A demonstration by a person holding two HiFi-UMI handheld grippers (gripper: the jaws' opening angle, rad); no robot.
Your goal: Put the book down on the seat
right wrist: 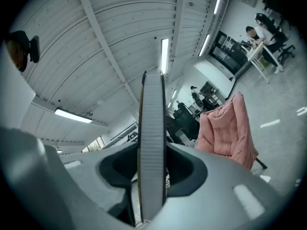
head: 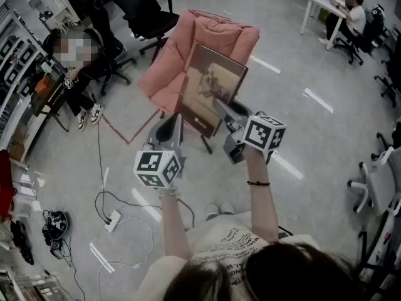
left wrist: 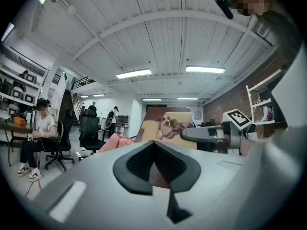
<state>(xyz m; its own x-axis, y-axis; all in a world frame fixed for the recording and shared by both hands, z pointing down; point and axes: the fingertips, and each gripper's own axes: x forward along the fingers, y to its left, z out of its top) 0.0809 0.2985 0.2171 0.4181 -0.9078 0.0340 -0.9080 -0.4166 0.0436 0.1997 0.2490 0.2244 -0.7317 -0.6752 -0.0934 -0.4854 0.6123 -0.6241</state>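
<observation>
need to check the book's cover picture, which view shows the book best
The head view: the book shows its whole cover, held in the right gripper. The left gripper view catches part of the cover; the right gripper view only its page edge, clamped between the jaws.

My head camera looks steeply down from above onto the pink chair (head: pixel 213 33) and the book (head: pixel 210 86). The cameras on my left gripper (head: pixel 178 119) and right gripper (head: pixel 219 105) sit close behind the jaws, facing level; all 3 views share chair and book.
</observation>
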